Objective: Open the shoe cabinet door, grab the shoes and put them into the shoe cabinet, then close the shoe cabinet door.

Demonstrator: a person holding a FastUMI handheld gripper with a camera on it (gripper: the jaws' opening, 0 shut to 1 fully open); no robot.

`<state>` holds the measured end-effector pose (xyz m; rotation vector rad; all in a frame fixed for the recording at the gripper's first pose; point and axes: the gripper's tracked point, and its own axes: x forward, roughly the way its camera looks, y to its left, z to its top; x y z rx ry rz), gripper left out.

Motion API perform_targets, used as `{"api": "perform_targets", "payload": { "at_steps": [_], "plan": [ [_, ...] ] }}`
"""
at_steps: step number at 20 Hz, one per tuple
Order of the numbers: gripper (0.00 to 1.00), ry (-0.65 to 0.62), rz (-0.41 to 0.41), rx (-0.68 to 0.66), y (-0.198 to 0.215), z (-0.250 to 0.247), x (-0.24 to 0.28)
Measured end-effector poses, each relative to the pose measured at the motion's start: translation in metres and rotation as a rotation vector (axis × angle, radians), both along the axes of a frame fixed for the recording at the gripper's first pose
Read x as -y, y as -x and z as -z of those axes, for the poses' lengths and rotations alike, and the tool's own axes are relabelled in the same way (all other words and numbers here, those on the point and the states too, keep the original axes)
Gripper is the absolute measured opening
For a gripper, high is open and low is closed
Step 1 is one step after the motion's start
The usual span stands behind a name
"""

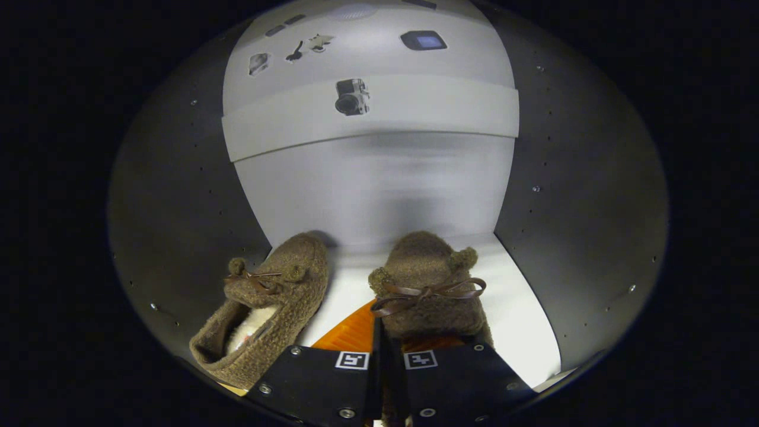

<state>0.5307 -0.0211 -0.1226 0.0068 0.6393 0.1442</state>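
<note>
Two brown fuzzy slippers with small pompoms and brown bows sit inside the shoe cabinet. My gripper is shut on the right slipper, pinching its near edge between the orange fingers; the toe points away toward the back wall. The left slipper lies free on the white cabinet floor, just left of the fingers, angled with its opening toward me and its pale lining showing. The two slippers stand side by side with a narrow gap between them.
Dark cabinet side walls close in on both sides, dotted with small screws. A white back wall stands behind the slippers, with a white band above it carrying stickers.
</note>
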Motion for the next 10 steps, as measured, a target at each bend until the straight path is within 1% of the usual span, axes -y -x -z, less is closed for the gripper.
{"api": "perform_targets", "payload": {
  "at_steps": [4,5,7,10],
  "plan": [
    [0.18,0.035,-0.012,-0.001,0.006,0.003,0.0],
    [0.25,0.041,-0.023,0.002,0.01,0.0,-0.002],
    [0.3,0.066,-0.026,0.02,0.021,-0.008,-0.001],
    [0.33,0.077,-0.021,0.051,0.044,-0.023,0.002]
  ]
}}
